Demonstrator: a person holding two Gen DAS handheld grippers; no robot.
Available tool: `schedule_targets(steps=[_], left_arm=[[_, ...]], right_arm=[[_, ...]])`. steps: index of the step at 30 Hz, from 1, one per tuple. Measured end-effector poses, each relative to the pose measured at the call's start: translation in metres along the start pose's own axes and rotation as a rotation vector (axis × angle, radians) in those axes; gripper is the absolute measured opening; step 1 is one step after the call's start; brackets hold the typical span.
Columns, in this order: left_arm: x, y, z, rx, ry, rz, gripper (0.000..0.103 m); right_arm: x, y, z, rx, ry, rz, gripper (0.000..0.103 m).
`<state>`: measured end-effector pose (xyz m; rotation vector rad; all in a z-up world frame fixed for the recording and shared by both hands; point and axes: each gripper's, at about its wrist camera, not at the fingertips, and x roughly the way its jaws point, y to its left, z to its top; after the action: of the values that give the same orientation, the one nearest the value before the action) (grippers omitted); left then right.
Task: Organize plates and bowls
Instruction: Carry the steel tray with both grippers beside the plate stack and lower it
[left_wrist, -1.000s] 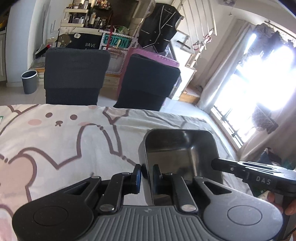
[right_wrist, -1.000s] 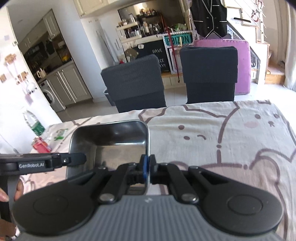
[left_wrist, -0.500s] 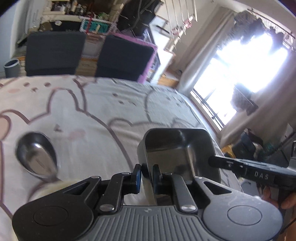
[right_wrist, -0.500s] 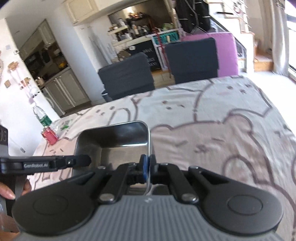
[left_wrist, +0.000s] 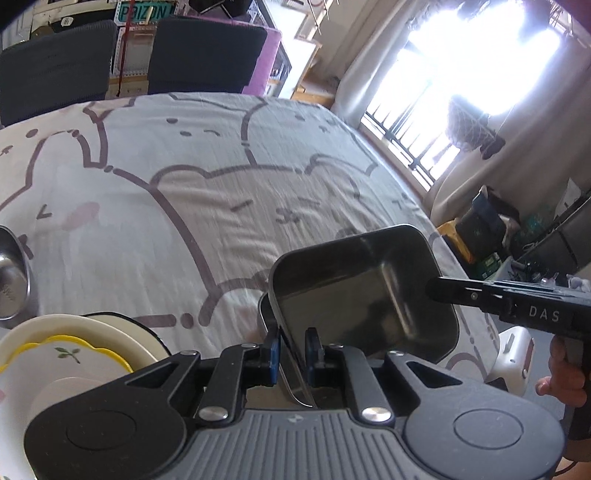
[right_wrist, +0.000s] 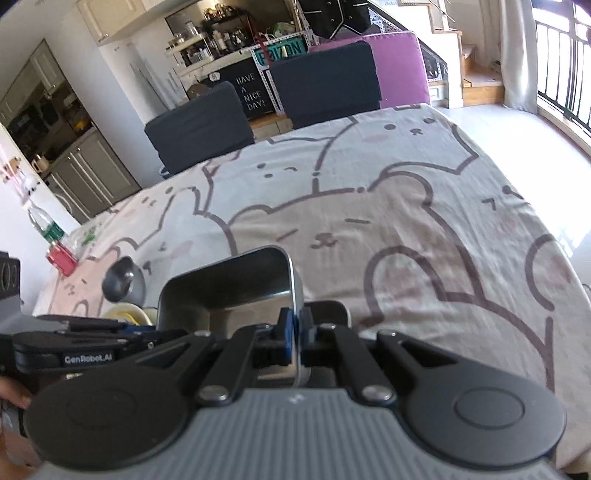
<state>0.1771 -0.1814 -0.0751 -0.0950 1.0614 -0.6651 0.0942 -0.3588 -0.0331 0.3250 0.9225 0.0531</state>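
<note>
Above the tabletop (left_wrist: 221, 206), both tongs pinch my steel tray (left_wrist: 369, 295): left tongs (left_wrist: 291, 350) on one rim, right tongs (right_wrist: 293, 334) opposite; its long axis runs away from me. The plate stack (left_wrist: 66, 350) lies lower left, nearer my left hand.

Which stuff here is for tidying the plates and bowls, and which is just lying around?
For the job: square metal tray held by both claws, left claw, right claw, stacked plates, round metal bowl.

Lying around: water bottle, red box, chairs.

Home dining area, clothed table (right_wrist: 406, 206), chairs (right_wrist: 325, 79), kitchen cabinets (right_wrist: 92, 173)
</note>
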Motion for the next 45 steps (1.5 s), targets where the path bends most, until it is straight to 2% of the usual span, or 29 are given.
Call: schedule_targets(steps=[5,17,29,45], left_arm=[[0.011,-0.004,-0.001,0.008,0.026,0.01,0.019],[0.026,-0.006,-0.003,0.033,0.062,0.037,0.019],[0.032,-0.009,-0.003,0.041,0.066,0.044,0.023],[0.03,-0.011,-0.003,0.049,0.062,0.023,0.025]], right_arm=[[0.004,-0.006,-0.003,0.01,0.04,-0.019,0.005],[0.014,-0.008,-0.002,0.002,0.079,-0.033,0.005],[0.019,-0.009,-0.001,-0.003,0.1,-0.05,0.005],[0.045,-0.007,-0.008,-0.072,0.181,-0.148,0.005]])
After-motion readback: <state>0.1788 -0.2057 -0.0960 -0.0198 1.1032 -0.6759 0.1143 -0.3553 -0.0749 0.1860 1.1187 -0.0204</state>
